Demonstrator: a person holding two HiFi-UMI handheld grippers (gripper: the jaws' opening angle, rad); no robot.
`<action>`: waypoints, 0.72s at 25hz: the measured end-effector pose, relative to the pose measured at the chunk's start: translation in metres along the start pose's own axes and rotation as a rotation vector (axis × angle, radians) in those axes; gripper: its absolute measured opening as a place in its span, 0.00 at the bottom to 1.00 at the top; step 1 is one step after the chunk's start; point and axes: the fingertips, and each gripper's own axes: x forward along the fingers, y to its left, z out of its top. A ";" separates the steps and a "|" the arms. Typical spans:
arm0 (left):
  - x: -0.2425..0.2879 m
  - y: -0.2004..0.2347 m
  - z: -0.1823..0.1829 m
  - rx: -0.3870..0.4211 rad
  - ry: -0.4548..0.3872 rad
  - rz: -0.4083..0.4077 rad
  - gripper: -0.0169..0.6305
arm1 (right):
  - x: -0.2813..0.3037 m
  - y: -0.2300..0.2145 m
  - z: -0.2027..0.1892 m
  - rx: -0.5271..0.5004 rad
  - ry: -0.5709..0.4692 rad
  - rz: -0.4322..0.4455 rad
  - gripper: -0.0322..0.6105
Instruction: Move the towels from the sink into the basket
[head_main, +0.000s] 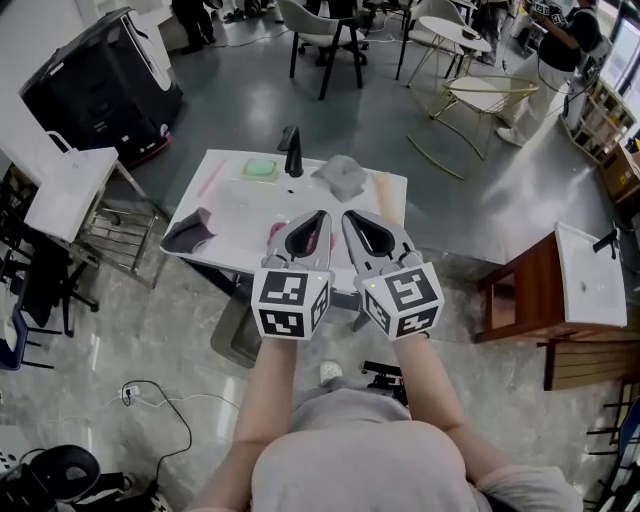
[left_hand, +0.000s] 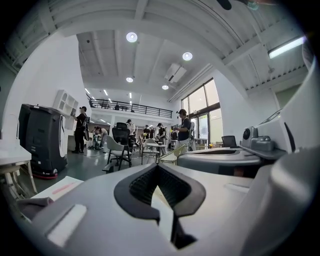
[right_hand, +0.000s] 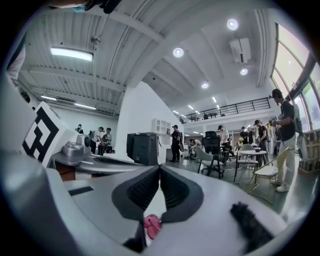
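Note:
A white sink counter (head_main: 230, 215) carries a black faucet (head_main: 291, 150). On it lie a grey towel (head_main: 341, 176) at the back right, a dark maroon towel (head_main: 187, 232) on the left edge and a pink towel (head_main: 276, 235), mostly hidden behind my left gripper. My left gripper (head_main: 321, 214) and right gripper (head_main: 348, 216) hover side by side over the counter's near edge, both shut and empty. In the left gripper view the left gripper (left_hand: 158, 167) has its tips meeting. In the right gripper view the right gripper (right_hand: 160, 168) is shut too, with the pink towel (right_hand: 152, 225) showing below the jaws.
A green pad (head_main: 261, 168) sits beside the faucet. A grey bin (head_main: 235, 332) stands under the counter's near left corner. A black machine (head_main: 105, 80) and a small white table (head_main: 70, 190) are at the left, a wooden cabinet (head_main: 520, 295) at the right, chairs behind.

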 end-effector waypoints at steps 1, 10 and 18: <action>0.005 0.000 -0.001 0.002 0.004 0.000 0.02 | 0.004 -0.005 -0.002 0.002 0.002 -0.001 0.08; 0.037 0.017 -0.011 -0.008 0.044 0.010 0.02 | 0.033 -0.036 -0.016 0.037 0.030 -0.014 0.08; 0.064 0.045 -0.018 -0.037 0.063 0.018 0.02 | 0.063 -0.056 -0.032 0.088 0.072 -0.011 0.32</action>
